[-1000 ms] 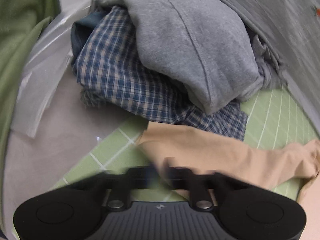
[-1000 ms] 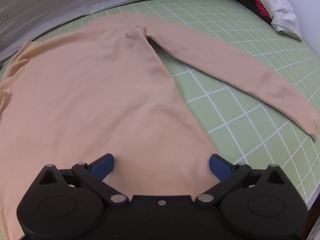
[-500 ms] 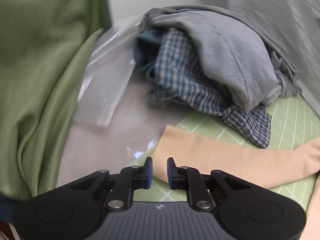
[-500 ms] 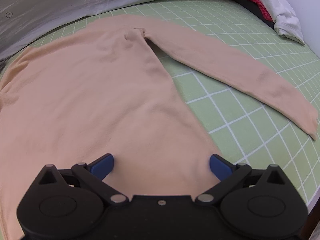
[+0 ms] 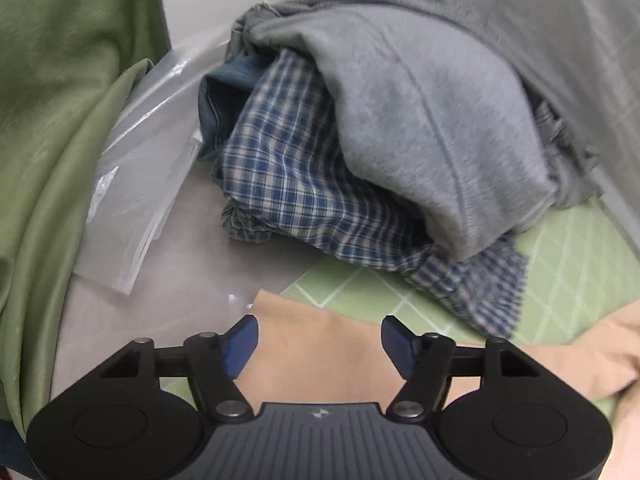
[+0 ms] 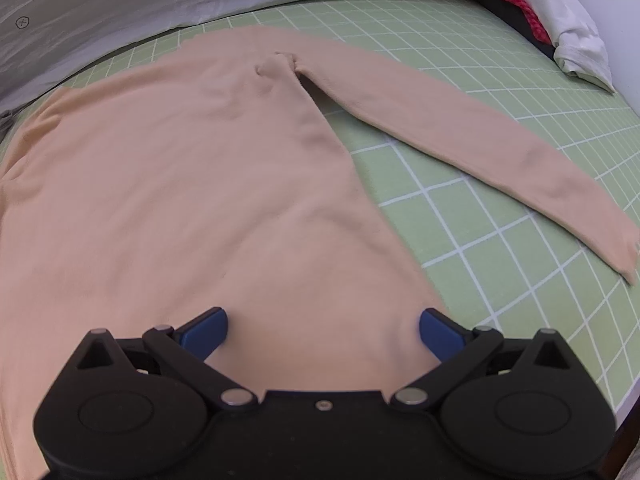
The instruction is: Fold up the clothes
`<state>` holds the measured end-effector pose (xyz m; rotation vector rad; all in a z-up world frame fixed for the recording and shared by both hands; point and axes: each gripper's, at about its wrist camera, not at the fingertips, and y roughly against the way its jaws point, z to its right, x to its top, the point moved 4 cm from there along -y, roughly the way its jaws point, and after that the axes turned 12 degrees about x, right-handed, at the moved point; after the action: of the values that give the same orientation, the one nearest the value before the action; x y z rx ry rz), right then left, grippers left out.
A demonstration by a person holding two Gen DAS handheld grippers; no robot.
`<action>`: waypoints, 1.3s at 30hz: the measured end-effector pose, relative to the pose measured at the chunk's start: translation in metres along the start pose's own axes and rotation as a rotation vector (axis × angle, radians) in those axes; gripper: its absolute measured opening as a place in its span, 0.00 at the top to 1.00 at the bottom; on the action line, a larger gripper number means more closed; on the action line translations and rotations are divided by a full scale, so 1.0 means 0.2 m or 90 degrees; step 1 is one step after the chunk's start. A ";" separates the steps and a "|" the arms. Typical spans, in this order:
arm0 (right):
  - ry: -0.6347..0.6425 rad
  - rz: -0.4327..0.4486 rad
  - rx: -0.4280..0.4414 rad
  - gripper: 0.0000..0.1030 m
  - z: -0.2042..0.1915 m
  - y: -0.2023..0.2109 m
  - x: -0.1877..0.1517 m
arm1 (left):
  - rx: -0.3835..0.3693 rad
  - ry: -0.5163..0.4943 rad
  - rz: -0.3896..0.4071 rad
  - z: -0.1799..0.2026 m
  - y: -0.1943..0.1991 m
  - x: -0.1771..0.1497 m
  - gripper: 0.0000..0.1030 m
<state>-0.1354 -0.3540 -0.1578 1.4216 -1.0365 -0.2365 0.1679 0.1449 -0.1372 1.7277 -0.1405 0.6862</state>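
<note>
From the left wrist view, the left tool (image 5: pixel 318 340) has just been opening its jaws and now stands released, the blue pads (image 5: pixel 240 346) spread to either side of the peach sleeve (image 5: pixel 320 344) that lies flat under them without being pinched. The sleeve stretches out across the green grid mat (image 5: pixel 560 264) — laid straight, likely so that it can be folded cleanly over the body. Beyond it sits a heap of unfolded clothes: a grey sweatshirt (image 5: pixel 420 120) draped over a blue checked shirt (image 5: pixel 288 184), pushed to the far edge, probably to keep the working space free. A clear plastic bag (image 5: pixel 136 200) and a green cloth (image 5: pixel 60 120) lie off to the left.

From the right wrist view, the right tool (image 6: pixel 322 330) is also released, its pads wide apart over the lower hem of the peach top (image 6: pixel 180 180), gripping nothing. The top is spread flat on the mat (image 6: pixel 500 260) on the worktop, its other sleeve (image 6: pixel 480 148) angled outward to the right — the garment looks smoothed and ready, with no fold yet made. A white garment (image 6: pixel 576 40) is bunched at the far right corner.
</note>
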 end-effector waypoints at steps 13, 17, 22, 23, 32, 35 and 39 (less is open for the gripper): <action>-0.017 -0.001 -0.012 0.00 -0.01 -0.01 0.01 | 0.011 -0.038 0.022 0.01 -0.08 -0.01 0.64; -0.014 -0.001 -0.011 0.00 -0.01 -0.01 0.02 | -0.010 -0.027 0.018 0.01 -0.06 -0.02 0.87; -0.006 0.001 -0.005 0.00 -0.01 -0.01 0.02 | -0.032 -0.019 0.088 -0.02 0.10 0.00 0.89; -0.004 0.003 -0.003 0.00 -0.01 0.00 0.02 | -0.040 -0.018 0.111 -0.03 0.15 0.00 0.89; 0.030 0.026 0.023 0.00 -0.02 0.03 -0.04 | -0.122 -0.047 0.280 -0.11 0.56 -0.10 0.89; 0.052 0.030 0.031 0.00 -0.02 0.05 -0.07 | -0.131 -0.059 0.257 -0.12 0.58 -0.23 0.89; 0.077 0.024 0.038 0.00 -0.01 0.07 -0.10 | -0.139 -0.075 0.213 -0.16 0.57 -0.43 0.88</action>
<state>-0.1507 -0.3357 -0.1531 1.4502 -0.9772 -0.0926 0.0363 0.1197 -0.0802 1.5476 -0.5752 0.7801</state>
